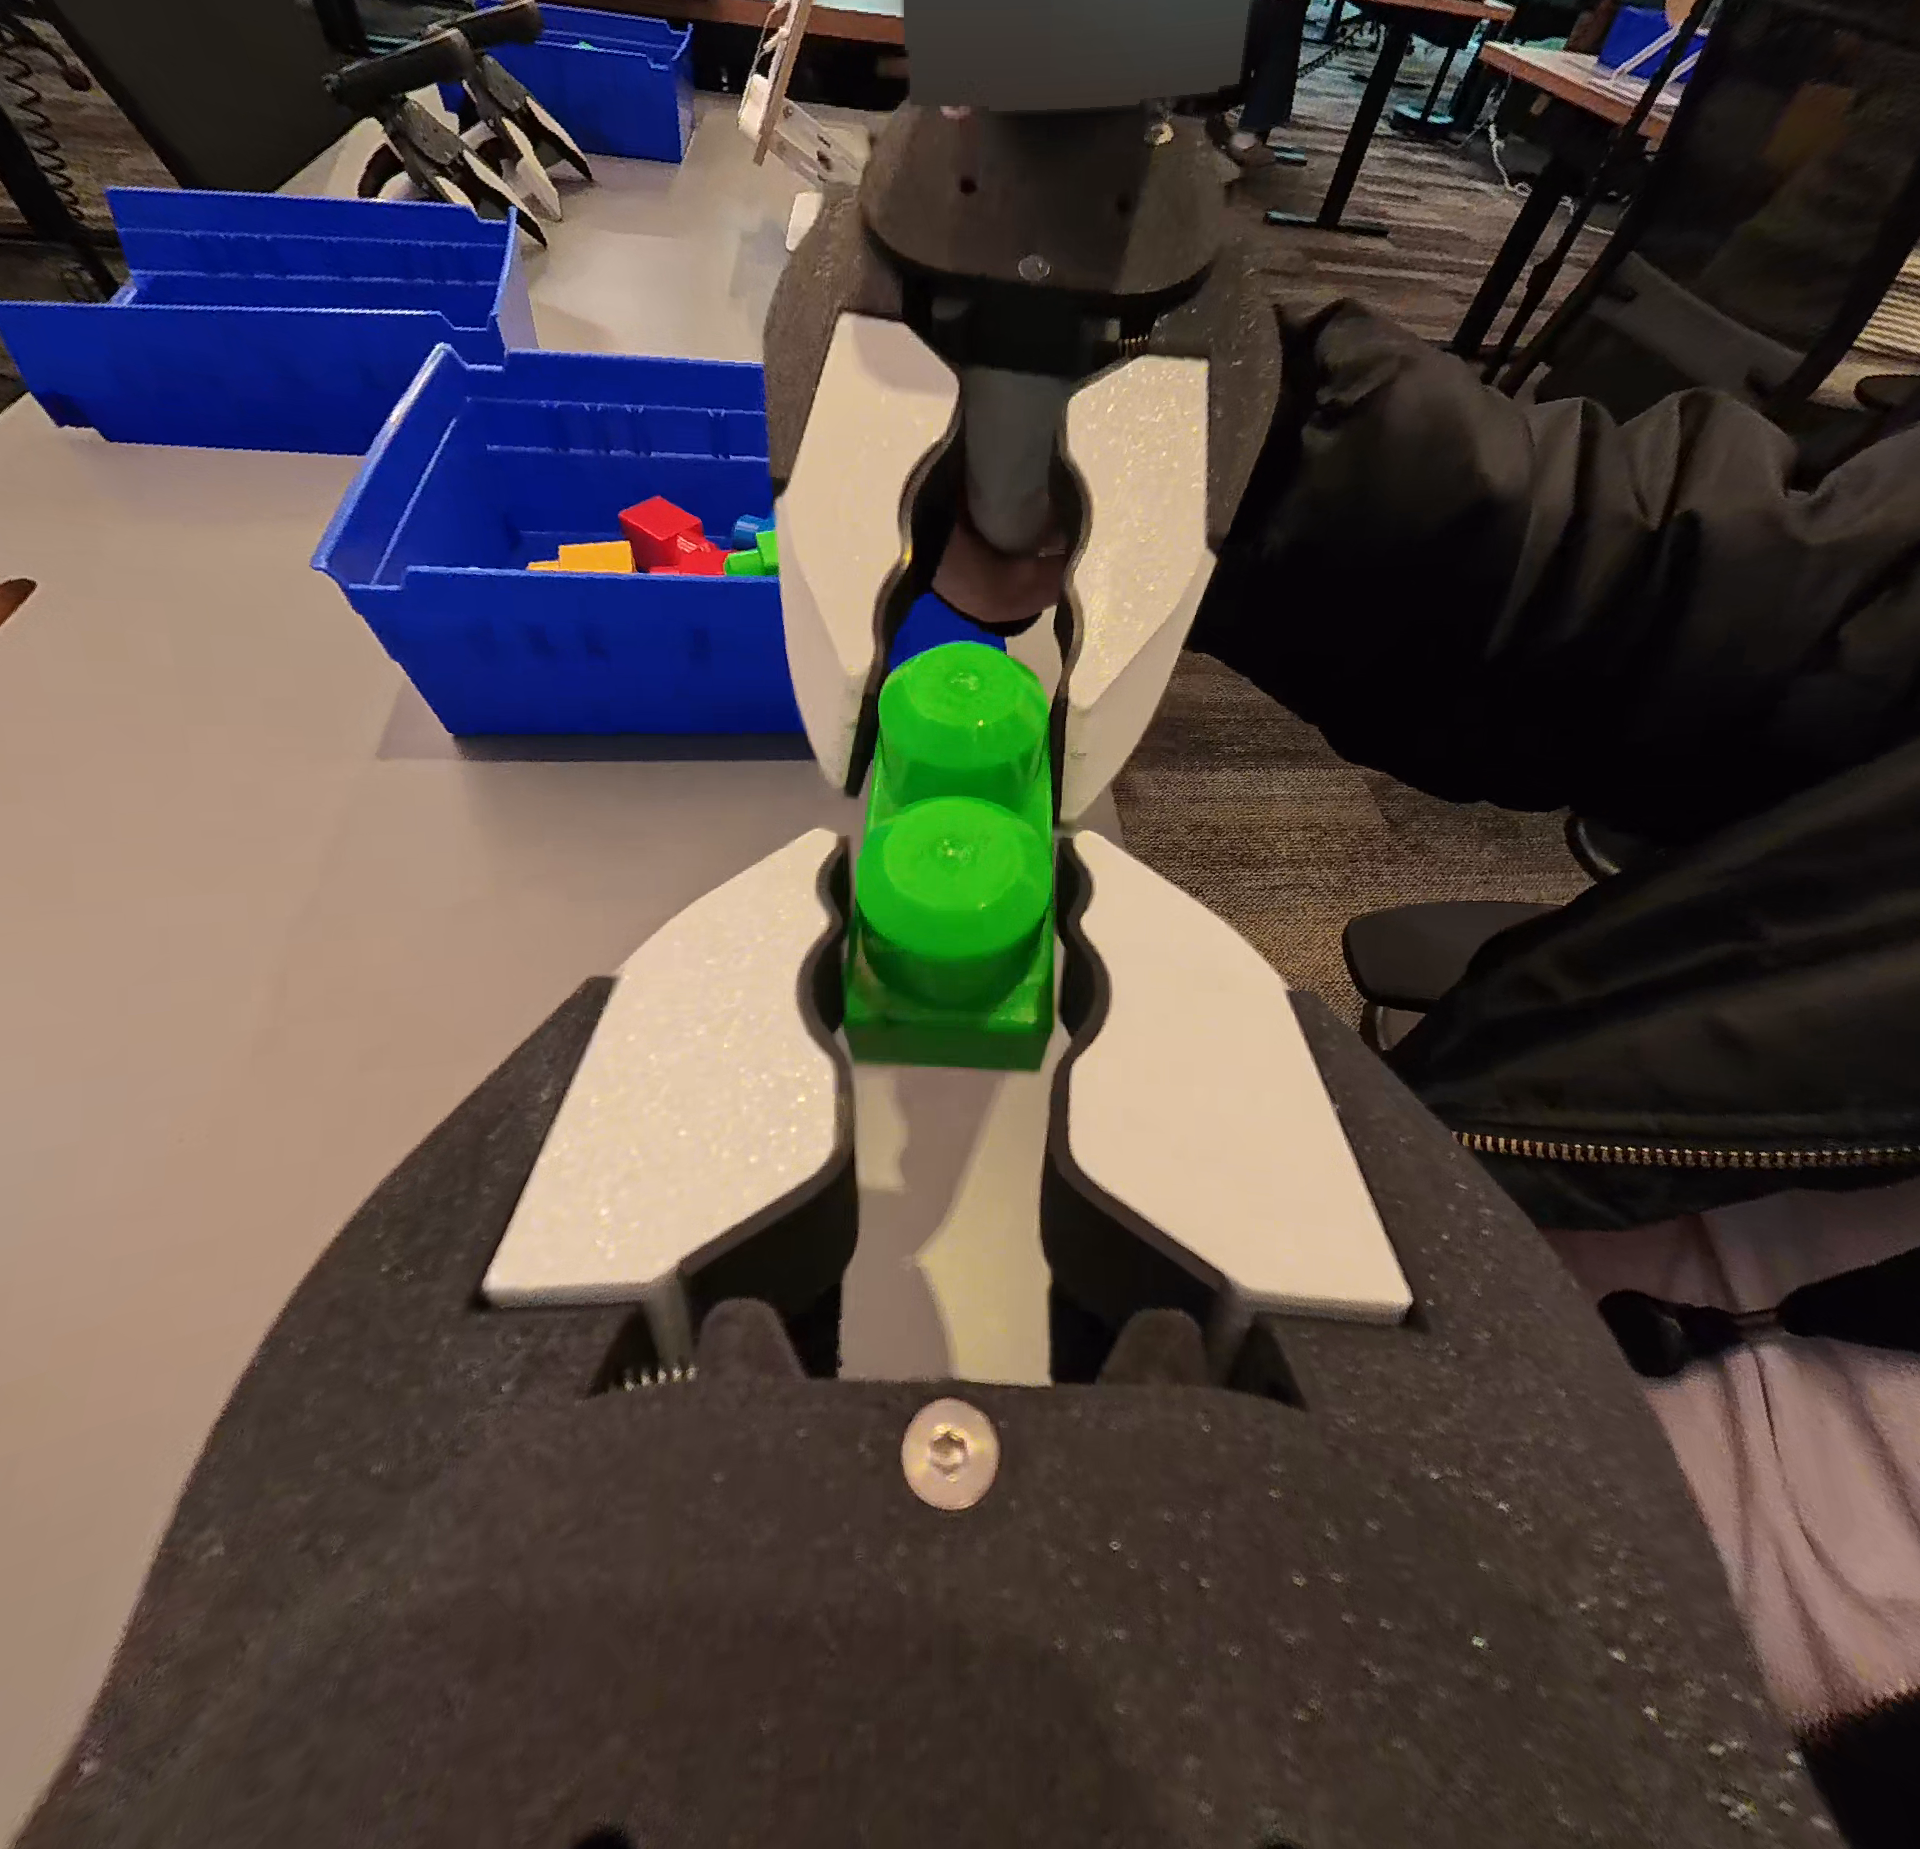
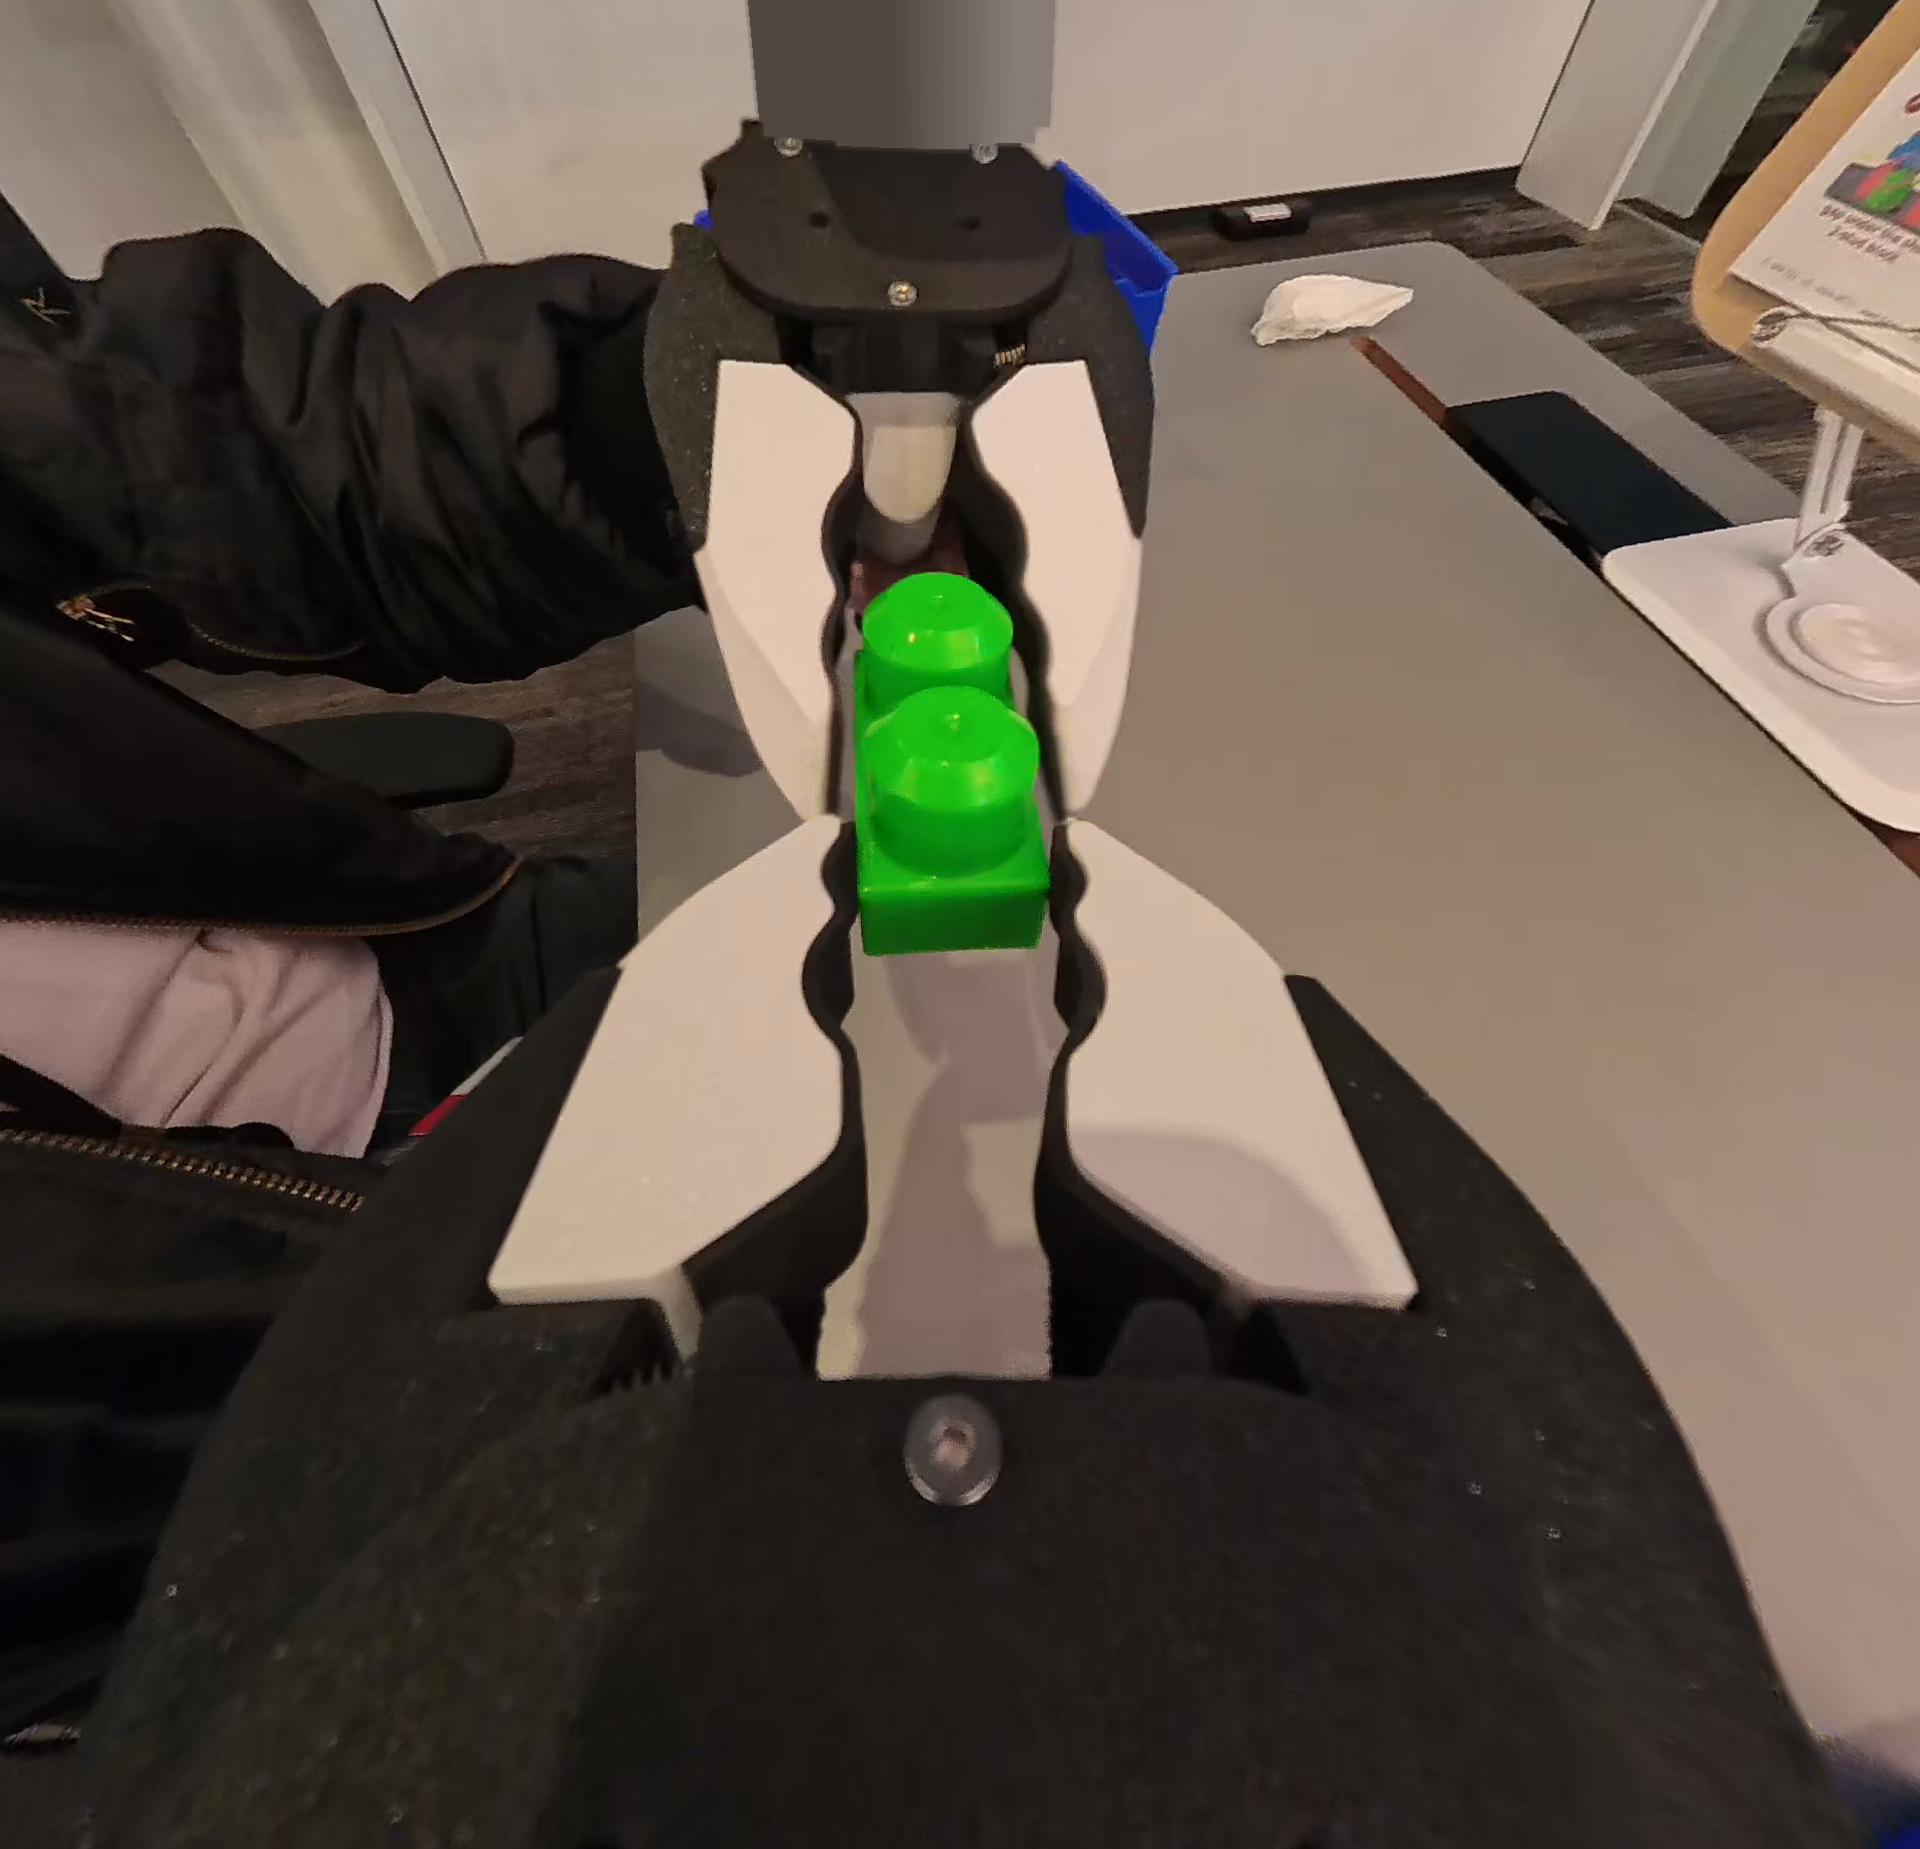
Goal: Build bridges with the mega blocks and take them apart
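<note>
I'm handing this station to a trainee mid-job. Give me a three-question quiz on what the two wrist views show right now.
1. True or false: both tongs, left and right, grip the same green two-stud plastic block.
2. What lies in the nearest blue plastic bin?
A. nothing
B. loose coloured blocks
C. tissue
3. Name the crumpled white thing on the grey table.

Key: 1 true; 2 B; 3 tissue, apparently.
</note>
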### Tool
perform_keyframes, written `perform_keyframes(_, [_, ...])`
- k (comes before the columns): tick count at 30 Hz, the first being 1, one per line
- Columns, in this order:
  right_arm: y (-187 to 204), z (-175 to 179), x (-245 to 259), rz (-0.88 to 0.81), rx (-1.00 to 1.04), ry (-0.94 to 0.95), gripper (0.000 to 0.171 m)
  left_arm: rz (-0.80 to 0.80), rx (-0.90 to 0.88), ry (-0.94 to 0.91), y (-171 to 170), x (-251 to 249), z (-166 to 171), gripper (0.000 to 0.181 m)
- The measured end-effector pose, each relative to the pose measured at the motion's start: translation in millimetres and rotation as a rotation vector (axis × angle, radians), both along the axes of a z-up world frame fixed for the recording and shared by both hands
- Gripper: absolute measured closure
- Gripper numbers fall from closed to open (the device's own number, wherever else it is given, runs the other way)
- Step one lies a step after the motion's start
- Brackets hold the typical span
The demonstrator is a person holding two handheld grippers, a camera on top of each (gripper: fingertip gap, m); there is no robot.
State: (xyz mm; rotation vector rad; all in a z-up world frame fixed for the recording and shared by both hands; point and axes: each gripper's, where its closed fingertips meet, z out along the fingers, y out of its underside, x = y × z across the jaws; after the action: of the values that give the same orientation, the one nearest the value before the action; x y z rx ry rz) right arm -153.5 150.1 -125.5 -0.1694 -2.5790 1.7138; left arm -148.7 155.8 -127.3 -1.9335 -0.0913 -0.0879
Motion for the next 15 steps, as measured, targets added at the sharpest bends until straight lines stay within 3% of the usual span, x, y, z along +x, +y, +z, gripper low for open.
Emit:
perform_keyframes(2, [9.9,6.1,-2.1,-0.018,-0.017,0.000,0.136,0.051,-0.007,-0.004,-2.9,-8.3,-2.2,0.119])
perform_keyframes(5, [60.1,15.5,-20.8,-0.153,-0.001,0.046,0.136,0.115,0.011,-0.021,-20.6,-18.6,-4.4,0.107])
perform_keyframes(8, [183.5,-2.8,-84.4,-0.591,0.171,0.113,0.136,0.180,0.033,-0.049,-55.4,-23.1,-5.2,0.112])
perform_keyframes(10, [262.1,-30.8,-110.9,-0.843,0.193,-0.011,0.136,0.237,0.045,-0.060,-79.8,-25.9,-3.4,0.115])
perform_keyframes(12, [307.2,-63.1,-122.7,-0.989,0.203,-0.104,0.136,0.287,0.060,-0.060,-100.6,-26.5,0.8,0.117])
perform_keyframes(15, [333.3,-95.3,-132.4,-1.109,0.252,-0.129,0.136,0.335,0.072,-0.047,-125.9,-20.4,7.1,0.120])
